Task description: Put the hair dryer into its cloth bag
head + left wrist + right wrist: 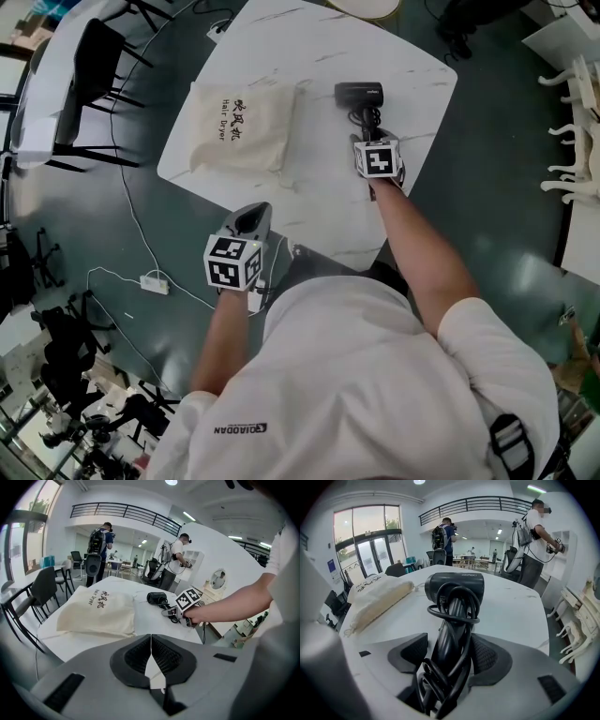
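The white marbled surface carries both of the task's things: the cream cloth bag lies flat toward its left side, and the black hair dryer lies well apart from it on the right, its cord wound round the handle. The step in hand looks like the pick-up of the dryer, with nothing bagged yet (the bag lies untouched, and its mouth cannot be made out from here). The right claw is set over the dryer's handle with its jaws wide apart; handle and cord bundle stand between the pads, the body pointing away from the claw, and one pad may just brush the cord, though no grip seems to be made. The next move calls for closing firmly on handle and cord together, so that no loop slips free, then carrying the dryer across to the bag. The left claw hangs off the near edge, jaws together and empty, placed to hold the bag open later.
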Tool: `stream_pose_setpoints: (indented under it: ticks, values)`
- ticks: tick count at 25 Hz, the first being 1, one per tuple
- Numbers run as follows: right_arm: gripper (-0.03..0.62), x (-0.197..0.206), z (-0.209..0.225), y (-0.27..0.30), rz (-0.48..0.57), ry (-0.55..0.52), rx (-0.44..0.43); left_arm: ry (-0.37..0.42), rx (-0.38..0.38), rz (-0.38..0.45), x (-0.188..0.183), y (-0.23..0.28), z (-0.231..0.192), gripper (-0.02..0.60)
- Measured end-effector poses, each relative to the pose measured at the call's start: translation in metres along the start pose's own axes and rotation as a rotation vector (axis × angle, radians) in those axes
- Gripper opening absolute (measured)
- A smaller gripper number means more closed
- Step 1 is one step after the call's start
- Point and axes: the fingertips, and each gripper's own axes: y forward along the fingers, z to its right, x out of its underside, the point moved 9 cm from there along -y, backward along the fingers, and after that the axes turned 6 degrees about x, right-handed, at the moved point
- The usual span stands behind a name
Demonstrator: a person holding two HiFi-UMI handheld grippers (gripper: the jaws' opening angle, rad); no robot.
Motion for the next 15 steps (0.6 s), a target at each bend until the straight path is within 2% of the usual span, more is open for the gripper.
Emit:
stream_pose_setpoints:
  ticks: [7, 15]
  values:
    - [0.276, 0.002, 0.001, 0.0, 0.021, 0.025, -0.003, 0.013, 0.01, -0.003, 0.004, -0.005, 0.001, 0.031]
    - [0.233, -0.004, 0.012, -0.016, -0.032, 0.07, -0.008, 0.037, 0.008, 0.001, 0.008, -0.021, -0.002, 0.031]
